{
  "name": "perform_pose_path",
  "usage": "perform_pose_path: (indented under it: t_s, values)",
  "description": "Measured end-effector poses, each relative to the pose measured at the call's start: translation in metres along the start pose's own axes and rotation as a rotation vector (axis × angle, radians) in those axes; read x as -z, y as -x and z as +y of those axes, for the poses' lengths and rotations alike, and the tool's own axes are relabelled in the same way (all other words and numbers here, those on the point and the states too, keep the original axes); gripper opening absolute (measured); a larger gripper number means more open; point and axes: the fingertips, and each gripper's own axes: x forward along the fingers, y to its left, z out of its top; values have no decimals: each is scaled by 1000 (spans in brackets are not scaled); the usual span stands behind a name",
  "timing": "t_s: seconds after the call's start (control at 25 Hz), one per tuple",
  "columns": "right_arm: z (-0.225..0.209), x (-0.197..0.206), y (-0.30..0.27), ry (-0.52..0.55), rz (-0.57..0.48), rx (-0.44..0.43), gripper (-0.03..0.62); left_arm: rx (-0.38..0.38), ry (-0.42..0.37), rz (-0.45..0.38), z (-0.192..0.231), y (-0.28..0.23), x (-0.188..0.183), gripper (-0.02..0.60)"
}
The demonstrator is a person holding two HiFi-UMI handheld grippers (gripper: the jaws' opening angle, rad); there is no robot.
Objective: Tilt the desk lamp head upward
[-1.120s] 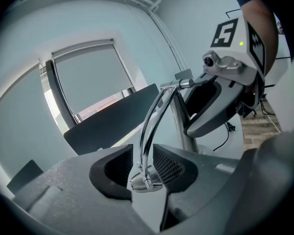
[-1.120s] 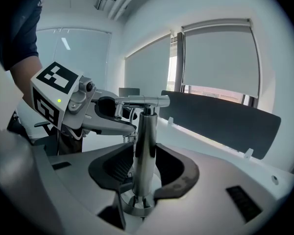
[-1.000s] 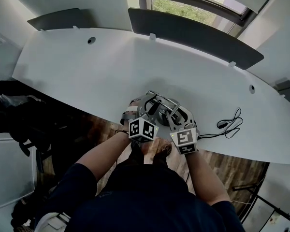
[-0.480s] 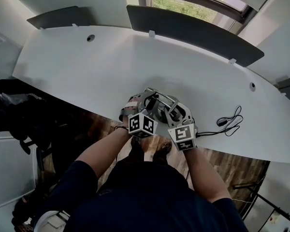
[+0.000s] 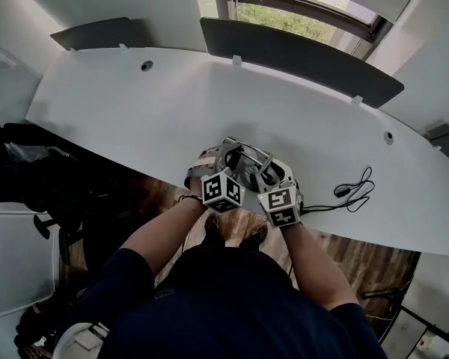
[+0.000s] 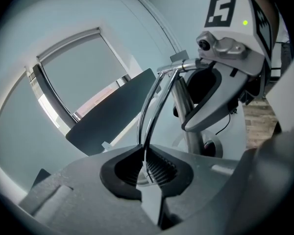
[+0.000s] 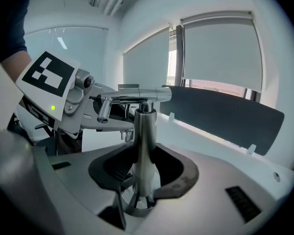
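**Left jaws close on the lamp's rods**

Since a second ago the left gripper's (image 6: 146, 168) jaws have been closing, and they now pinch the two thin curved rods (image 6: 154, 111) of the desk lamp (image 5: 243, 163). The right gripper (image 7: 142, 180) is clamped around the lamp's chrome post (image 7: 143, 141). The lamp stands at the near edge of the white desk (image 5: 172, 118). From above it is mostly hidden by both grippers and their marker cubes (image 5: 223, 191), and its head is hard to make out. A black cable (image 5: 355, 189) lies on the desk to the right.
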Motion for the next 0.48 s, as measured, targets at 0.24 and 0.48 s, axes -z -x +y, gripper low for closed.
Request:
perform_pose_path:
  t_s: [0.24,0.48]
  values:
    - [1,-1,-2,1,3,-6,144,-3,-6,25,1,3,3,34]
    - [2,-2,-3,-13,11,-5,144,-25,-34,47,9,9,4,34]
